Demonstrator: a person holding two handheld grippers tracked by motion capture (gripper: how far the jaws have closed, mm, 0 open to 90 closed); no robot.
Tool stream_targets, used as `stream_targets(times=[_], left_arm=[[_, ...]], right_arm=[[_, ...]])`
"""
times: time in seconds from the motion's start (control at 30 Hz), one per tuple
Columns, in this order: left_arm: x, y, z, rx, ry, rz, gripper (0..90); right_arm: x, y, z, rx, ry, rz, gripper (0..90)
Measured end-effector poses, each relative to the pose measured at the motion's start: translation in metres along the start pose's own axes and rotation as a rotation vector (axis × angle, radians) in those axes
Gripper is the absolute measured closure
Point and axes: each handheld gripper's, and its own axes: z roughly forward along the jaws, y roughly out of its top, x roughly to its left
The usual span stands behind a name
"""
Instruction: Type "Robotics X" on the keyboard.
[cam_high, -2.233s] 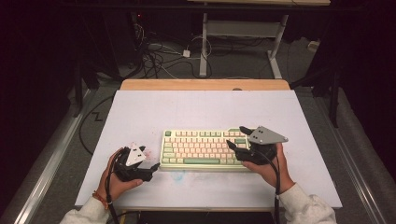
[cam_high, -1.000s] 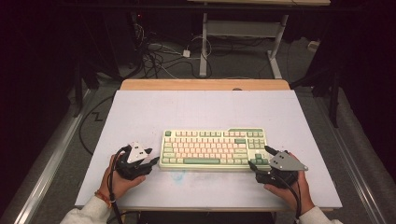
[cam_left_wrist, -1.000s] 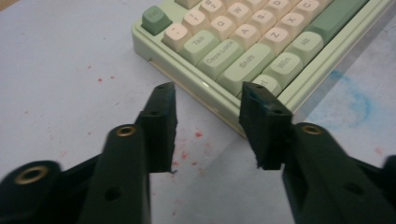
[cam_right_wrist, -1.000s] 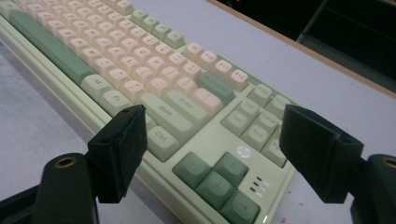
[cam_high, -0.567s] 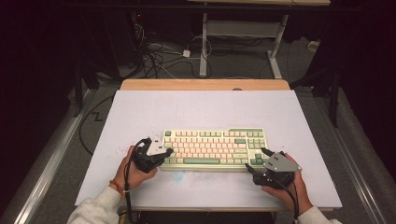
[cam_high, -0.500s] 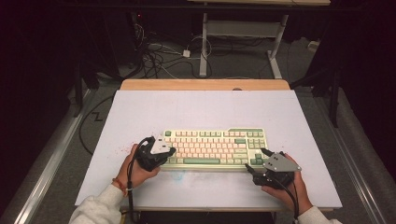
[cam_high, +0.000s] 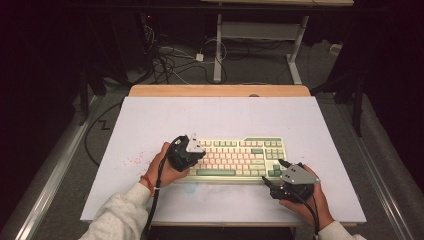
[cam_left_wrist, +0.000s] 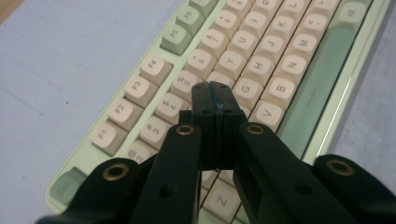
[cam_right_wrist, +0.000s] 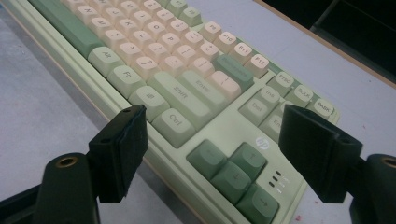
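- Keyboard (cam_high: 235, 159): lies flat near the front edge of the white counter (cam_high: 150, 120), long side across my view, pale green case with cream letter keys and darker green modifier, space and arrow keys.
- Handling, as I judge it: a rigid, fairly heavy slab that will not flex; the keycaps are loose-fitting and may pop off under side load, and the smooth case can slide on the counter.
- Where to take hold: the case edges at the two short ends, one pair of tongs per end; avoid clamping on keycaps.
- Left tongs (cam_left_wrist: 215, 93): clenched, pads pressed together with nothing between them; the tip hovers over the letter keys on the left half of the board, near the G key (cam_left_wrist: 243, 87). Suitable for pressing a key with the closed tip.
- Right tongs (cam_right_wrist: 219, 154): released, jaws standing wide apart around the lower right corner, with the arrow keys (cam_right_wrist: 233, 175) between them; the pads do not touch the case.
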Motion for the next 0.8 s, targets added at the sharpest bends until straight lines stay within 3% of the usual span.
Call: stream_targets(times=[0.43,0.8], left_arm=[[0.0,0.015,0.022,0.036,-0.028,0.014,87.7],[-0.004,0.02,0.028,0.044,-0.014,0.033,87.5]], right_arm=[[0.001,-0.001,0.002,0.012,0.006,-0.007,24.7],[0.001,-0.001,0.003,0.022,0.014,-0.01,25.2]])
